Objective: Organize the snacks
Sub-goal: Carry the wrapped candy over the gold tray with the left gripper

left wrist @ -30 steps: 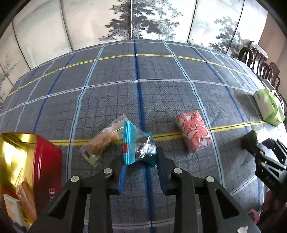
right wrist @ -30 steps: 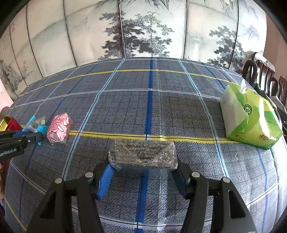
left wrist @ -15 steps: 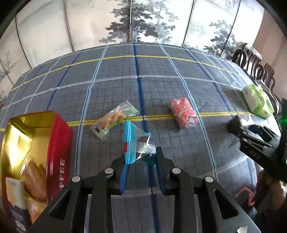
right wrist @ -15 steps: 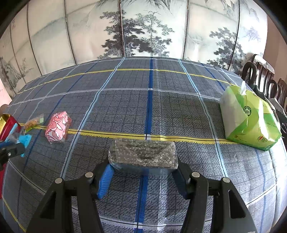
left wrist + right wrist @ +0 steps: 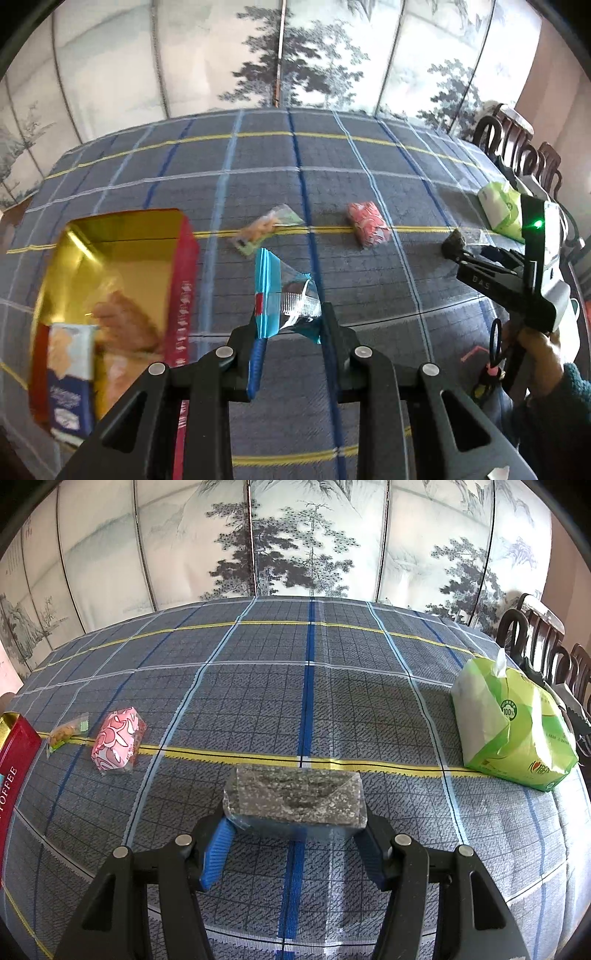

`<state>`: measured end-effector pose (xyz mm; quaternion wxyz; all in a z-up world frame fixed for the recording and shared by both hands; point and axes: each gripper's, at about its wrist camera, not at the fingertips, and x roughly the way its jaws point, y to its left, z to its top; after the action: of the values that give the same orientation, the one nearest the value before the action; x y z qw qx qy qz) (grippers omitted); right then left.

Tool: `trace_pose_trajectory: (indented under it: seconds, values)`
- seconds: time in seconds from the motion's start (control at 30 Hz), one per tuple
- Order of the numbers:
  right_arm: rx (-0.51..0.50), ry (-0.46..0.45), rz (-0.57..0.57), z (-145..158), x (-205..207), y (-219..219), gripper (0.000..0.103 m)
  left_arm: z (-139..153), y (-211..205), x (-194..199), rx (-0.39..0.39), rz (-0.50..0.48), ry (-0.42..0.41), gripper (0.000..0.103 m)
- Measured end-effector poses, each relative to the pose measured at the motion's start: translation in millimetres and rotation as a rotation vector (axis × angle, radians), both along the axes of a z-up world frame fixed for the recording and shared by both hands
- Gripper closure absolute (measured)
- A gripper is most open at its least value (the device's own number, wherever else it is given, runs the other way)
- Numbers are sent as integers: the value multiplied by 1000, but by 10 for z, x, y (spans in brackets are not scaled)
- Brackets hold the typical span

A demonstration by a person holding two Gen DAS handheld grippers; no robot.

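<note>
My left gripper (image 5: 290,326) is shut on a blue and clear snack packet (image 5: 284,295), lifted above the plaid cloth. To its left stands the open red tin (image 5: 181,280) with a gold inside and several snacks in it. A clear bag of orange snacks (image 5: 264,229) and a pink patterned packet (image 5: 367,223) lie farther out on the yellow stripe. My right gripper (image 5: 295,834) is shut on a dark speckled block in clear wrap (image 5: 295,799), which rests on the cloth. The pink packet (image 5: 116,742), the orange snack bag (image 5: 66,733) and the tin (image 5: 16,753) show at the left in the right wrist view.
A green tissue pack (image 5: 513,731) lies at the right on the plaid tablecloth (image 5: 310,686). Dark wooden chairs (image 5: 546,642) stand past the table's right edge. A painted folding screen (image 5: 295,542) lines the far side. A person's hand and sleeve (image 5: 543,354) hold the right gripper.
My left gripper has risen and moved left with the blue packet, away from the orange snack bag; the red tin now fills more of its view. The right gripper has stayed put.
</note>
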<state>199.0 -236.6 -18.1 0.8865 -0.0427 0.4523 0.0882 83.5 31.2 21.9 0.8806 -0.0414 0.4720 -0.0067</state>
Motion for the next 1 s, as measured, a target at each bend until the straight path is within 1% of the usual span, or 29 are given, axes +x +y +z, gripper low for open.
trace_pose_trajectory:
  seconds: [0.2,0.3,0.4,0.6,0.73,1.0]
  values:
    - [0,0,0,0,-1,-1,42,123,311,-198,12,58,-4,79]
    - [0,0,1,0,-1,0,42,149,471,-301,34,84,-4,79]
    - [0,0,1,1,-4,2,42,151,659,-394,39,116,-4,79]
    - [0,0,1,0,-4,2,42,57,998,-542,24,184,27,79]
    - [-1,0,1,-1,-2,0,42,-19,1147,-601,41,225,39,79]
    - [-1,0,2,-1,-4,3,42,-153,1292,-645,58,244,66,79]
